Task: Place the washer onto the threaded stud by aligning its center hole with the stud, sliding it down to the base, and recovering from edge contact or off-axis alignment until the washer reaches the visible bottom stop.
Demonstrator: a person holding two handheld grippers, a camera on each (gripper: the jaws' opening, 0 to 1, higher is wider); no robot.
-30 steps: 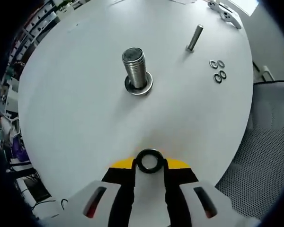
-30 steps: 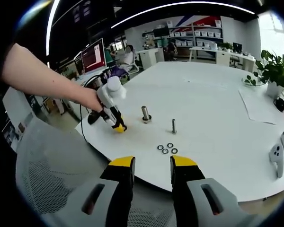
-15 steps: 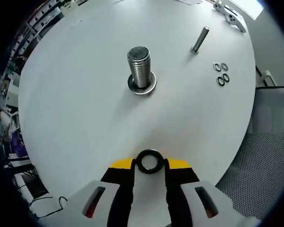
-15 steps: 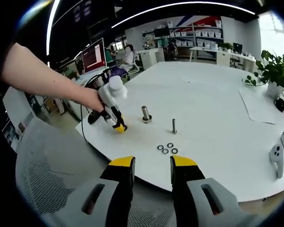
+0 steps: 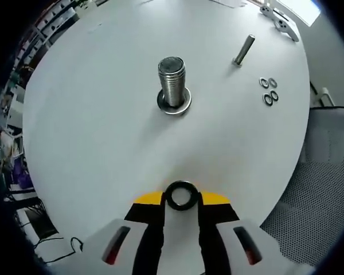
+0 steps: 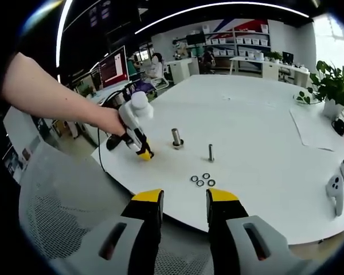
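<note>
My left gripper (image 5: 181, 197) is shut on a dark ring washer (image 5: 181, 195), held just above the white table (image 5: 92, 114). Ahead of it stands the thick threaded stud (image 5: 172, 83) on its round base washer (image 5: 174, 103), well apart from the held washer. In the right gripper view the left gripper (image 6: 143, 153) shows in a person's hand near the table's left edge, left of the stud (image 6: 176, 137). My right gripper (image 6: 183, 200) hangs open off the table's near edge, holding nothing.
A thinner bolt (image 5: 243, 50) stands right of the stud, also seen as the bolt (image 6: 210, 152). Several loose washers (image 5: 268, 90) lie near the table's right edge. White controllers (image 6: 338, 184) and a potted plant (image 6: 332, 86) sit far right. A mesh chair (image 6: 57, 195) is below.
The left gripper view has shifted slightly, the stud now sitting a bit further right and further off. The washer stays gripped. The right gripper has not moved.
</note>
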